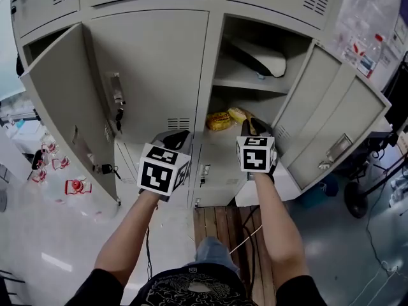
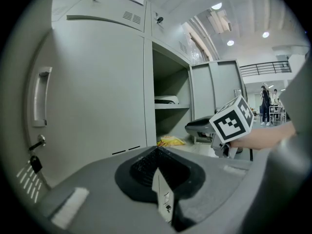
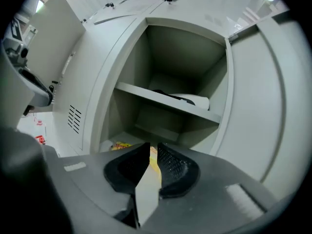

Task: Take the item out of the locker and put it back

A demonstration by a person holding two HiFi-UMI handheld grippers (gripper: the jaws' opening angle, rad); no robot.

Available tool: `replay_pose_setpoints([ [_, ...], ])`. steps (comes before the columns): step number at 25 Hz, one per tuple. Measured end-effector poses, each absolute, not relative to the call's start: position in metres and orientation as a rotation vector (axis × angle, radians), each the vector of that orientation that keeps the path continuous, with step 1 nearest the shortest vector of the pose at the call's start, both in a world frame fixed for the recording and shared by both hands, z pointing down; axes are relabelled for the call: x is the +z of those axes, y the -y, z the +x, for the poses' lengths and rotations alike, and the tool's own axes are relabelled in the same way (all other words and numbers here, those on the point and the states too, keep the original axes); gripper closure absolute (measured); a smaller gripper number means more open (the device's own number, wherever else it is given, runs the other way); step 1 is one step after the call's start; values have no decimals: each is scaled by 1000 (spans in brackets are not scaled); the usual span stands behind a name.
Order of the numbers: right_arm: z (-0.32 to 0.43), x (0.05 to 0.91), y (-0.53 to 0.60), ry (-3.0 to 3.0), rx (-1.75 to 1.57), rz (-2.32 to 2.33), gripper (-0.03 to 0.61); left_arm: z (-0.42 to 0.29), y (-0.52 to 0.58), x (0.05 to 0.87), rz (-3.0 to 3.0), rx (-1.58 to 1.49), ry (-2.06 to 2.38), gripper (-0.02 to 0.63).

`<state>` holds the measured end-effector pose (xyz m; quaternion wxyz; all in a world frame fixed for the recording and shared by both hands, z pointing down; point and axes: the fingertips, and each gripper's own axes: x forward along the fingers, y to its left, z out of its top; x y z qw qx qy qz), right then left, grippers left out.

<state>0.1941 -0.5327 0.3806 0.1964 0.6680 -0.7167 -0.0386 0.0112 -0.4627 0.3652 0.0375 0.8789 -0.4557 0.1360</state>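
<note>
Grey steel locker [image 1: 205, 88] is standing open; the right gripper [image 1: 255, 129] is clenching a yellow packet [image 1: 240, 114] at the mouth of its lower compartment.
In the head view the packet's long axis is running from the back of the locker out toward the gripper; in the right gripper view only a thin yellow edge is showing in the narrow gap between the jaws; a second yellow packet [image 1: 218, 121] is lying just beside it; a white-and-black object [image 1: 264, 59], hard to identify, is resting on the shelf [image 1: 245, 83] above; the left gripper [image 1: 173, 139] is hanging clenched and empty before a closed door [image 1: 153, 62].
</note>
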Motion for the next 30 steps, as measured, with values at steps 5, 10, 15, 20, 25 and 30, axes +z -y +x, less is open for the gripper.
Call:
replay_pose_setpoints([
  [5, 187, 357, 499, 2049, -116, 1905, 511, 5, 443, 362, 2714, 418, 1380, 614],
  [10, 179, 338, 465, 2083, -115, 1925, 515, 0, 423, 358, 2727, 412, 1365, 614],
  [15, 175, 329, 433, 2116, -91, 1948, 523, -2, 405, 353, 2741, 400, 1352, 614],
  [20, 169, 322, 404, 2149, -68, 1965, 526, -11, 389, 350, 2738, 389, 1353, 614],
  [25, 166, 317, 379, 2159, -61, 1985, 532, -19, 375, 346, 2738, 377, 1354, 614],
  [30, 163, 313, 357, 2164, -56, 1991, 543, -22, 363, 341, 2746, 361, 1349, 614],
])
